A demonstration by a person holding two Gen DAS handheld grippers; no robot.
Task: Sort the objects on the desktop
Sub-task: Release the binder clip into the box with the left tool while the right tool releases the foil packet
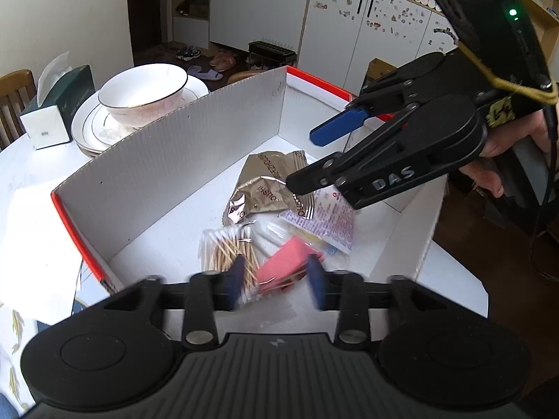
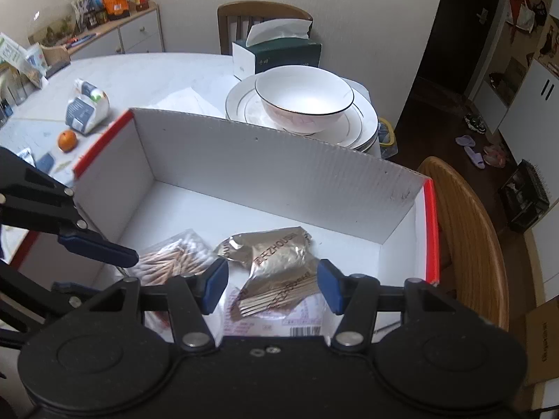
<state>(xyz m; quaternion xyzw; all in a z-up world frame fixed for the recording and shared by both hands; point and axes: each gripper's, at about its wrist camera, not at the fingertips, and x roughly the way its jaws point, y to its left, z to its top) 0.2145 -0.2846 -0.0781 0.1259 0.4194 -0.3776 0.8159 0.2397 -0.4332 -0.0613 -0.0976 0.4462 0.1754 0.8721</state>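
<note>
Cardboard box [image 1: 195,146], white inside with red edges, stands on the white table [image 1: 31,181] and holds the sorted things. A crumpled gold foil packet [image 1: 265,181] lies near its middle. Toward six o'clock from it in the left wrist view lies a clear bag of cotton swabs [image 1: 227,248] with wooden sticks. A pink block [image 1: 286,265] lies just beside the swabs at three o'clock. A flat white packet with red print [image 1: 332,223] sits partly under the foil packet, at its four o'clock.

The left gripper [image 1: 277,279] hangs over the box above the pink block and swabs. Its blue fingers are spread on either side of the pink block. Whether they touch it I cannot tell, as they are blurred.

The right gripper [image 2: 272,284] also hangs over the box, above the foil packet [image 2: 272,255] and the printed packet [image 2: 279,317]. Its blue fingers are spread wide with nothing between them. In the left wrist view it reaches in from two o'clock [image 1: 314,160], again parted.

Outside the box, at eleven o'clock in the left wrist view, a white bowl [image 1: 143,90] rests on stacked plates [image 1: 87,129]. A dark green tissue box [image 1: 59,104] stands just beside them at nine o'clock. In the right wrist view an orange [image 2: 67,140] and a small bag [image 2: 85,108] lie on the table at ten o'clock, and a wooden chair [image 2: 468,230] stands at three o'clock.
</note>
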